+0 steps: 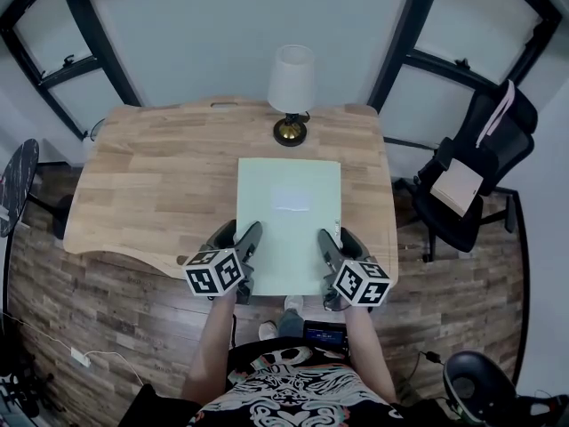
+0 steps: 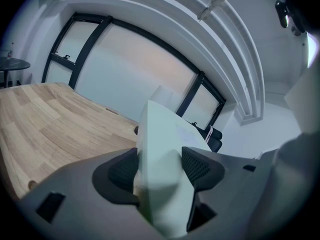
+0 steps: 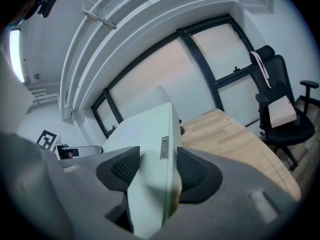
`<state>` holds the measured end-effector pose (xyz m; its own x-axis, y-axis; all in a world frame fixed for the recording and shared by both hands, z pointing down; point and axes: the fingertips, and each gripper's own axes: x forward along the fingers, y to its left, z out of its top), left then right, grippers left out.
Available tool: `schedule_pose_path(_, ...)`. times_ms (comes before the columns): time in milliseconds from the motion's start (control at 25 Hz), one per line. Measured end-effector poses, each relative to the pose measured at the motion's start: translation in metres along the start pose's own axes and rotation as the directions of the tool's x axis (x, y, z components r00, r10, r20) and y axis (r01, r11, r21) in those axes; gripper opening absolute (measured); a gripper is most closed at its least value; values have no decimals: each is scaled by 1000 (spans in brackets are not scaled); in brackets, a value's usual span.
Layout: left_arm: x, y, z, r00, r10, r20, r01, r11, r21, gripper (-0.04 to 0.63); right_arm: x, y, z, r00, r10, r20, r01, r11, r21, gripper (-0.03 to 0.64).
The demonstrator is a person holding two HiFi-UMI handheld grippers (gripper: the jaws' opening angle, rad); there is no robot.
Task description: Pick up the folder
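A pale green folder [image 1: 289, 221] is held flat above the wooden table [image 1: 160, 185], its near edge toward me. My left gripper [image 1: 244, 254] is shut on its near left edge, and my right gripper [image 1: 327, 258] is shut on its near right edge. In the left gripper view the folder [image 2: 160, 154] runs between the two dark pads [image 2: 122, 170], clamped. The right gripper view shows the folder [image 3: 150, 149] squeezed between the pads [image 3: 192, 171], with a small label on its edge.
A table lamp [image 1: 291, 92] with a white shade stands at the table's far edge, just beyond the folder. A black office chair [image 1: 471, 185] with a box on its seat stands to the right. Wood floor lies below the table's near edge.
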<state>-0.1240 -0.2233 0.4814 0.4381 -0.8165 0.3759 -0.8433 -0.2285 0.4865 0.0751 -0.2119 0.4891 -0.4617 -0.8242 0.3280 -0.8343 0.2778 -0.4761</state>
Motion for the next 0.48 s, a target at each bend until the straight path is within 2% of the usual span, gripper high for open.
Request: schedule_pose_path(480, 4, 2, -3, 1000, 7, -18, -7, 1000, 8, 268, 2, -4, -5, 1000, -10, -7, 11, 1000, 24, 229)
